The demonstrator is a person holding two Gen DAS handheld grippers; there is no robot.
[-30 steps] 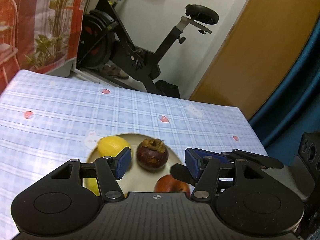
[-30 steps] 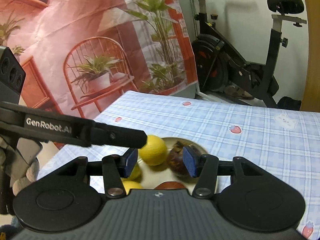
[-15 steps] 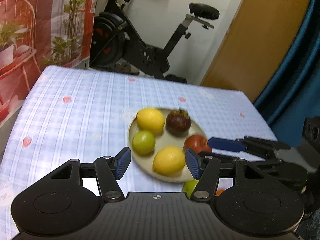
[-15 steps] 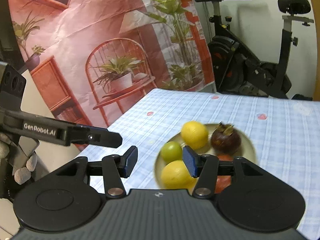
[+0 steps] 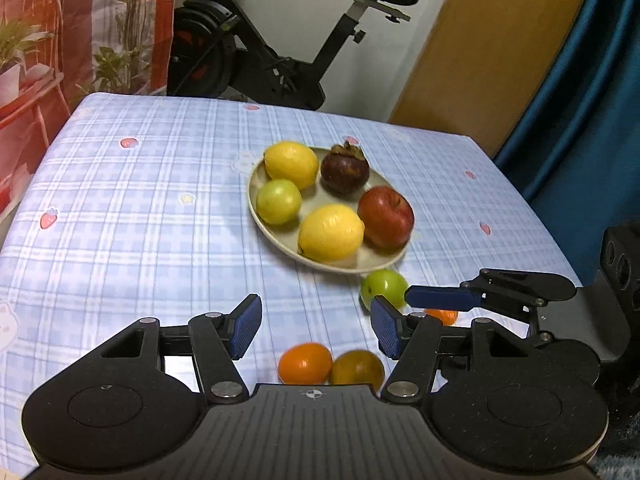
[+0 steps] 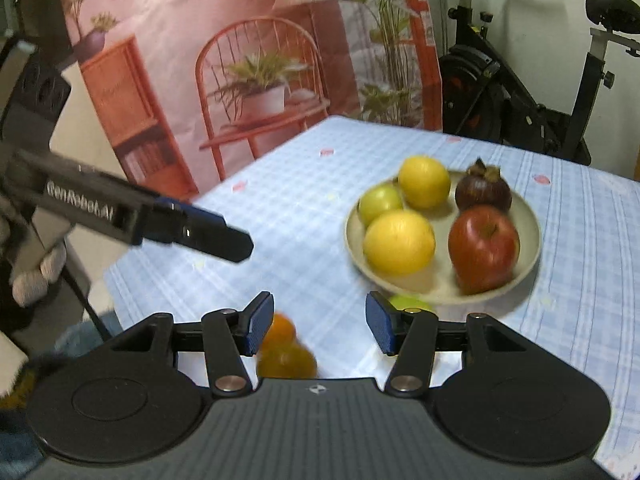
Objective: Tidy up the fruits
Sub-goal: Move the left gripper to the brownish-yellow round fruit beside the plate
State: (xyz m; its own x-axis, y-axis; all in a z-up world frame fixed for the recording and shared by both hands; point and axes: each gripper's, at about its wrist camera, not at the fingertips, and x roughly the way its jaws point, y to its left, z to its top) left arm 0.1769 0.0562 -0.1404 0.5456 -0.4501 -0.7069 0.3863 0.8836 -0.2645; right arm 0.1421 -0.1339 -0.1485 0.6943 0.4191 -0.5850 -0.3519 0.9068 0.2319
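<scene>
Pulling back from the plate point(image 5: 264, 216), both claws, left claw point(image 5: 316, 330) and right claw point(image 6: 318, 326), hang released and empty; loose oranges point(image 5: 305, 363) now lie just ahead, likely next.

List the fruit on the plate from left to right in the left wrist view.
Green fruit → far lemon → near lemon → mangosteen → red apple, all on the plate.

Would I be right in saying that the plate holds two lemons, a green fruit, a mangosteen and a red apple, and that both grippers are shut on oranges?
Not quite: the plate holds those five, but the left gripper and right gripper are open and empty, as both wrist views show.
</scene>
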